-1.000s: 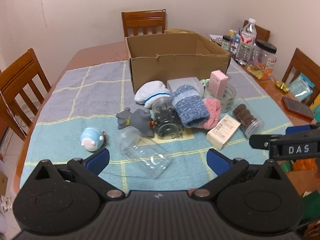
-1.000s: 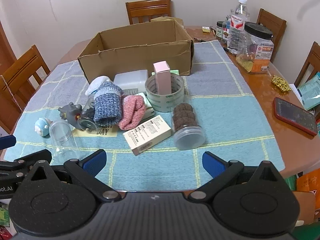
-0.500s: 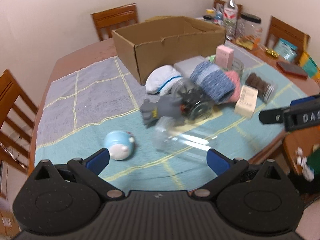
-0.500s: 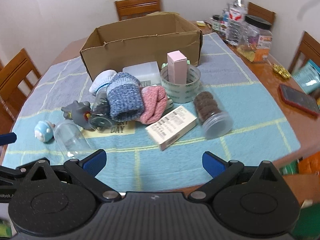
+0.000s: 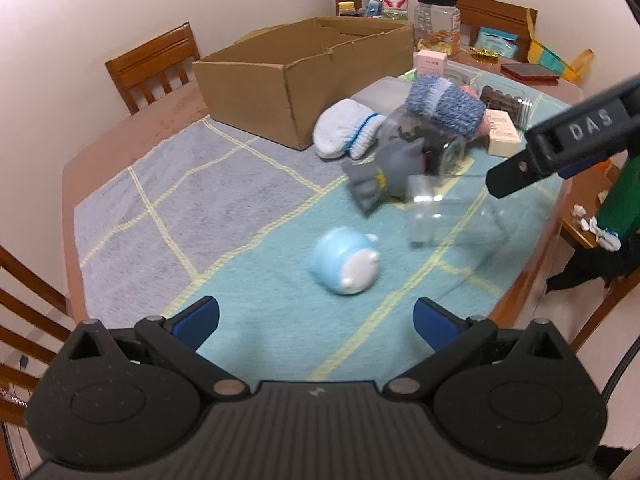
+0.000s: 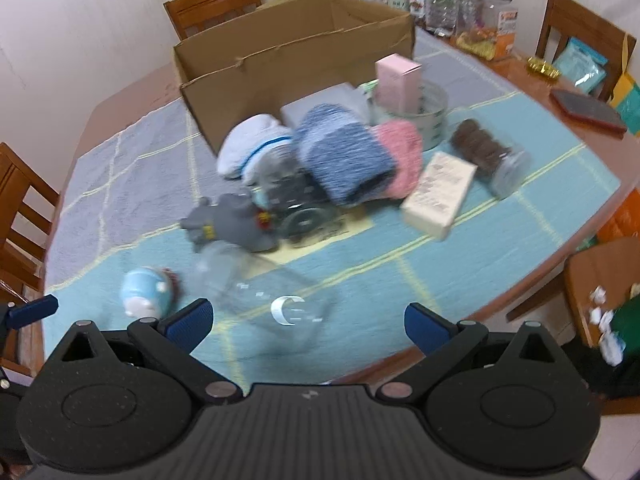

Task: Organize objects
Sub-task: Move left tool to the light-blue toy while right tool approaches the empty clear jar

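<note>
An open cardboard box point(image 5: 304, 80) point(image 6: 296, 64) stands at the back of a checked cloth. In front of it lies a heap: white sock point(image 5: 346, 134), blue knit roll point(image 5: 444, 106) point(image 6: 344, 152), pink knit roll point(image 6: 402, 152), grey toy figure point(image 5: 384, 176) point(image 6: 228, 222), cream carton point(image 6: 438, 194), cookie jar point(image 6: 488, 152), pink box point(image 6: 396, 80). A blue-and-white round toy point(image 5: 346, 260) point(image 6: 146, 292) and a clear empty jar point(image 5: 444, 216) point(image 6: 260, 292) lie nearest. My left gripper point(image 5: 316, 320) hangs open near the round toy. My right gripper point(image 6: 308, 320) is open over the clear jar.
Wooden chairs point(image 5: 154, 66) point(image 6: 580, 24) ring the table. Bottles and a large snack jar point(image 5: 436, 20) crowd the far corner, with a phone point(image 6: 586, 108) and packets beside them. The table edge point(image 6: 516, 292) drops off at the right, beside a low wooden stool.
Both grippers have swung left and closer to the table. The round toy and clear jar now sit much nearer the fingers. No object has moved.
</note>
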The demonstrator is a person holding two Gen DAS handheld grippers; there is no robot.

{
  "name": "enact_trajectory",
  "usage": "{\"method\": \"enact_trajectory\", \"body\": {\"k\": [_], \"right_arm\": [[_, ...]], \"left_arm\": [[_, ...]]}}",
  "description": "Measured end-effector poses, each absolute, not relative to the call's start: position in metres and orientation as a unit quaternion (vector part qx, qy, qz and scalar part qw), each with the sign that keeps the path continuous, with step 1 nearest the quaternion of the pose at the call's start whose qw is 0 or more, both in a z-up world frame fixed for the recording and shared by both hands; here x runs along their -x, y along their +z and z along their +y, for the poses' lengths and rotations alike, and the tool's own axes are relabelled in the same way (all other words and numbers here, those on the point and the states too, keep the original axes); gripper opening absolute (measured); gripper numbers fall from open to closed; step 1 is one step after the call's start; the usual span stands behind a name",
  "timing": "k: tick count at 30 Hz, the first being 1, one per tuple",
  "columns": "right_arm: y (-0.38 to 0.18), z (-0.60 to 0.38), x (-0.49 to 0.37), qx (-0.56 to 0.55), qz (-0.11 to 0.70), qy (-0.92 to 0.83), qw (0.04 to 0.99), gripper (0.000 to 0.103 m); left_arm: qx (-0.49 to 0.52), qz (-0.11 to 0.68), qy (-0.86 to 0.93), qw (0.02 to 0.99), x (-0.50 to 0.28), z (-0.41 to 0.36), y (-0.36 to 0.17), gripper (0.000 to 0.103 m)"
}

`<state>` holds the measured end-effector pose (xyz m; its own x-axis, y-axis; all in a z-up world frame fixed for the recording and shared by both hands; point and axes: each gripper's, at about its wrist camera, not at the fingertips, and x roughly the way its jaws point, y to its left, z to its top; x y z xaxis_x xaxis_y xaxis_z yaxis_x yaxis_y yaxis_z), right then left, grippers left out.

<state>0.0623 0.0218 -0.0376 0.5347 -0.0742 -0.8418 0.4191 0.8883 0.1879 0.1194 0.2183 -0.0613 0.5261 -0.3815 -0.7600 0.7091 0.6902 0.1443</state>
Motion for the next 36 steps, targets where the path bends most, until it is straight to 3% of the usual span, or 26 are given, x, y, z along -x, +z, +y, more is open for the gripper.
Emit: {"method": "enact_trajectory", "body": {"k": [7,19,33,36], "right_arm": [[-0.050,0.040,-0.085,-0.242,0.477,-0.169,0.828,0.103],[-0.068,0.054,-0.117,-0.223,0.474,-0.232,0.819,0.103],[-0.079,0.041,-0.111,-0.174,0.513,-0.182,0.821,0.103],[-0.079,0.040,-0.109,-0.160,0.515,-0.163,0.826,0.103]], "left_arm": [[-0.224,0.362,-0.332,0.842,-0.142,0.243,-0.067,0.102],[-0.207,0.379,-0.329,0.840,-0.164,0.265,-0.077,0.102],[-0.216,0.359,-0.437,0.796,-0.175,0.224,-0.085,0.102],[-0.213,0.362,-0.471,0.776,-0.183,0.214,-0.089,0.097]]}}
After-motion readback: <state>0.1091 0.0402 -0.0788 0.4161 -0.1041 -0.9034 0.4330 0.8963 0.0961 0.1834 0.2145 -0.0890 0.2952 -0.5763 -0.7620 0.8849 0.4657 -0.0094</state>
